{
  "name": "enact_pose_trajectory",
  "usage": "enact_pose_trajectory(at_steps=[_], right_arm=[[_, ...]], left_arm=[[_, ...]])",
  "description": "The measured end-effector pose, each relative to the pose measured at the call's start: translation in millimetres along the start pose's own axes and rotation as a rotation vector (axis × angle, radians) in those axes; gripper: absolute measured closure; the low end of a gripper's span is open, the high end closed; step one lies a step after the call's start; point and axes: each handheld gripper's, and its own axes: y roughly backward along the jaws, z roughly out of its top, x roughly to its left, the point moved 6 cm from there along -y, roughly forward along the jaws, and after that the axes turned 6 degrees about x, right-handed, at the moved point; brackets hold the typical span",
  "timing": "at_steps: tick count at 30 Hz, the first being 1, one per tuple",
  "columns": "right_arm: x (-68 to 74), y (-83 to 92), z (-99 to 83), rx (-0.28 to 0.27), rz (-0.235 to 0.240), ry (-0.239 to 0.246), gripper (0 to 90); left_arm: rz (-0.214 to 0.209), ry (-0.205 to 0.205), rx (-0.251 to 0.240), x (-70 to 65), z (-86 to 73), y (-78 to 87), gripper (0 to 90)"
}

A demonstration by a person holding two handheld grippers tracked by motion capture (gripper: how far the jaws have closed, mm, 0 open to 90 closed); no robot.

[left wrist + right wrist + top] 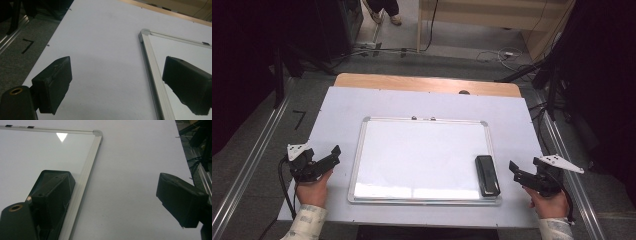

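Whiteboard eraser, a black oblong block [487,175], lies flat on the near right corner of the silver-framed rectangular whiteboard [357,155], just ahead and to the inner side of the right tool; nothing holds it.

Starting at the left: the left tool [328,159] hovers over the white sheet covering the desk [337,107], just outside the board's left frame. Its jaws stand apart with nothing between them; in the left gripper view [120,87] one jaw hangs over the bare sheet and the other over the board's edge. It sits well apart from the eraser, so it looks best suited to steadying the frame if the board slides.

The board's writing surface looks clean and glossy, with light reflected along its near edge.

The right tool [518,176] hovers just outside the right frame, jaws spread and empty. In the right gripper view [117,202] the eraser [53,178] shows behind the left jaw, and the aluminium rail runs up between the jaws.

The step in hand appears to be reaching for the eraser. To do it well, I would bring the right tool inward across the rail, line the jaws up with the eraser's long sides, come down level, and close across the narrow width near its middle so it does not pivot.

The raised frame rail stands between the right tool and the eraser and could catch a low jaw. Beyond the desk lie cables, dark stands and a wooden panel, none near the work.
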Motion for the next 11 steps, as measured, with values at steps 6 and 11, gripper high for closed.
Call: enact_pose_trajectory(at_steps=[6, 11], right_arm=[[-6.1, 0.9, -2.4, 0.007, -0.015, -0.009, 11.1], [-12.7, 3.3, -3.0, -0.002, -0.026, -0.018, 11.1]], left_arm=[[0.0, -0.002, 0.003, -0.2, -0.2, -0.1, 9.5], [0.001, -0.001, 0.003, 0.1, -0.3, 0.0, 9.5]])
